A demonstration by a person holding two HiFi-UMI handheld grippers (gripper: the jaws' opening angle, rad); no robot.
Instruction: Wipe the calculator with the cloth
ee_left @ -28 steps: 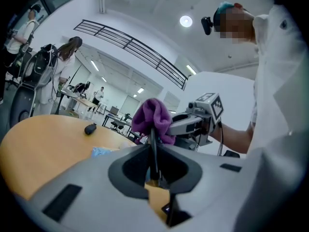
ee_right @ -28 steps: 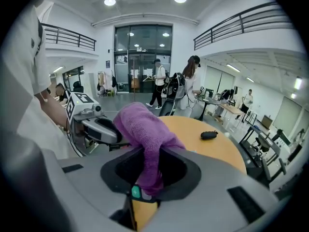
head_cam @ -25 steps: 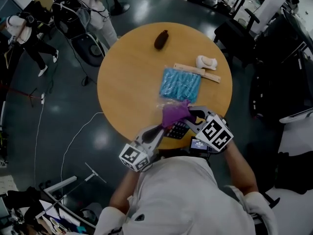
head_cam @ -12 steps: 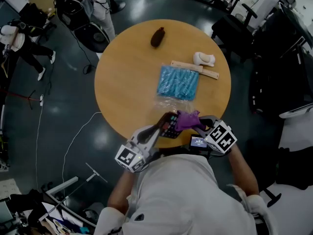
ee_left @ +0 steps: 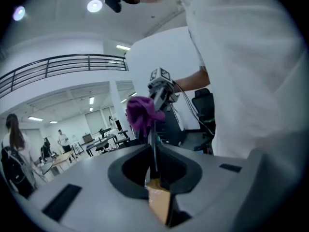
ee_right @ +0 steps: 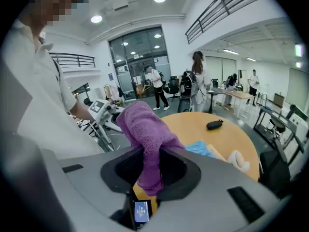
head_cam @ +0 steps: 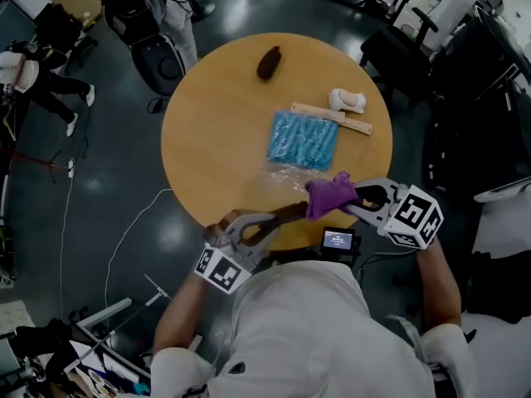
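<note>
In the head view my left gripper (head_cam: 270,220) is shut on the dark calculator (head_cam: 289,213), which it holds off the round wooden table (head_cam: 216,131) at the near edge, turned edge-on. From the left gripper view the calculator (ee_left: 153,146) is a thin dark blade between the jaws of that gripper (ee_left: 154,168). My right gripper (head_cam: 355,202) is shut on the purple cloth (head_cam: 330,194), which hangs just right of the calculator's far end. The cloth (ee_right: 145,129) fills the mouth of the right gripper (ee_right: 149,174). I cannot tell whether cloth and calculator touch.
On the table lie a blue packet (head_cam: 303,139), a pale wooden strip (head_cam: 332,120), a white object (head_cam: 348,100) and a dark brown object (head_cam: 268,63). A small device with a lit screen (head_cam: 338,240) sits below the table's near edge. People and chairs stand around the table.
The calculator has come up off the table's near edge and rolled edge-on in my left gripper. My right gripper has carried the cloth off its face, rightward and upward.
</note>
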